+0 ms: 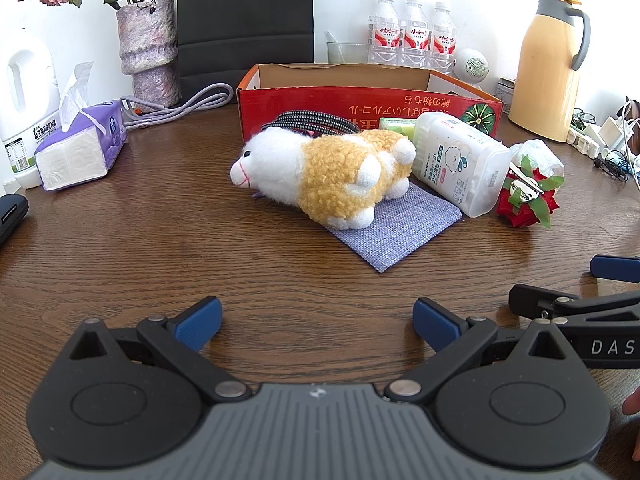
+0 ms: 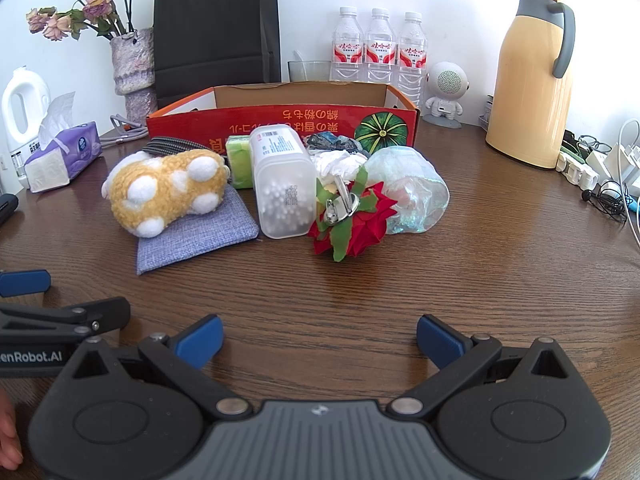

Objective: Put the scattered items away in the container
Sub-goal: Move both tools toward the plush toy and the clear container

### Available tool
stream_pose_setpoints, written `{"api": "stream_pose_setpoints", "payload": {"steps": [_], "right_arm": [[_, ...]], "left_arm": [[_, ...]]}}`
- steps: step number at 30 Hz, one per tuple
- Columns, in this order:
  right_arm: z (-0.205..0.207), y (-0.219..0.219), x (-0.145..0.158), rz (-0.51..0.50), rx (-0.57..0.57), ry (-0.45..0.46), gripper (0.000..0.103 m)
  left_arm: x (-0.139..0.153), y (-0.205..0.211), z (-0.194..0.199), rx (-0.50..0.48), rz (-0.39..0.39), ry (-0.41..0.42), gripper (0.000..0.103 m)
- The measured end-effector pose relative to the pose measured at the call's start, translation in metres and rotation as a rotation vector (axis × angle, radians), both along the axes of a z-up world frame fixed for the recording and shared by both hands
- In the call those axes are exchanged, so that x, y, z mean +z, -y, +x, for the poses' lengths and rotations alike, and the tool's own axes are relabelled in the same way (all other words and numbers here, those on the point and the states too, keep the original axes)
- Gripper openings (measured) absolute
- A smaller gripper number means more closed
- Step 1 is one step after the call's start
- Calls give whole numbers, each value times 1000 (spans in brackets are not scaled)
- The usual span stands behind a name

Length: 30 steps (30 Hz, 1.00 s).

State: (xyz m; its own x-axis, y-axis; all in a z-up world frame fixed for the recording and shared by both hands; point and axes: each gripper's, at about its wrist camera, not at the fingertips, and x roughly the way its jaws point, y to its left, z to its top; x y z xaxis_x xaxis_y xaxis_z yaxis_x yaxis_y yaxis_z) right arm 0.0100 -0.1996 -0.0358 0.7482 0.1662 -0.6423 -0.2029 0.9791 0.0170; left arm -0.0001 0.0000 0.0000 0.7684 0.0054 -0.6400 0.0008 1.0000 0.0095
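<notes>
A red cardboard box (image 1: 360,98) (image 2: 280,118) stands open at the back of the wooden table. In front of it lie a white-and-yellow plush sheep (image 1: 324,174) (image 2: 164,194) on a grey-blue cloth pouch (image 1: 400,226) (image 2: 192,240), a white cotton-swab tub (image 1: 460,160) (image 2: 282,180), a red fabric flower with a metal clip (image 1: 526,196) (image 2: 352,224), a green sponge (image 2: 238,160), a braided strap (image 1: 312,122) and a crumpled clear bag (image 2: 412,192). My left gripper (image 1: 316,326) and right gripper (image 2: 318,340) hang open over bare wood, well short of the items.
At the left stand a tissue pack (image 1: 80,148), a white jug (image 1: 24,100) and a vase of dried flowers (image 1: 148,52). Three water bottles (image 2: 378,46), a yellow thermos (image 2: 532,80), a small white speaker (image 2: 446,92) and tangled cables (image 2: 604,176) line the back and right.
</notes>
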Motion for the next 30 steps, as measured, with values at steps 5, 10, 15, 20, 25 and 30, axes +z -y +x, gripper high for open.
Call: {"api": "stream_pose_setpoints", "payload": {"steps": [5, 10, 15, 20, 25, 30], "right_arm": [[0, 0, 0, 0, 0, 0, 103], [0, 0, 0, -1, 0, -1, 103], [-1, 0, 0, -2, 7, -1, 103], [1, -1, 3, -7, 34, -22, 103], [6, 2, 29, -44, 56, 76, 93], [36, -2, 59, 34, 149, 150, 92]], "left_arm": [[0, 0, 0, 0, 0, 0, 103], [0, 0, 0, 0, 1, 0, 103], [0, 0, 0, 1, 3, 0, 103], [0, 0, -1, -17, 4, 2, 103], [28, -16, 5, -65, -89, 99, 103], [57, -25, 60, -140, 13, 203, 103]]}}
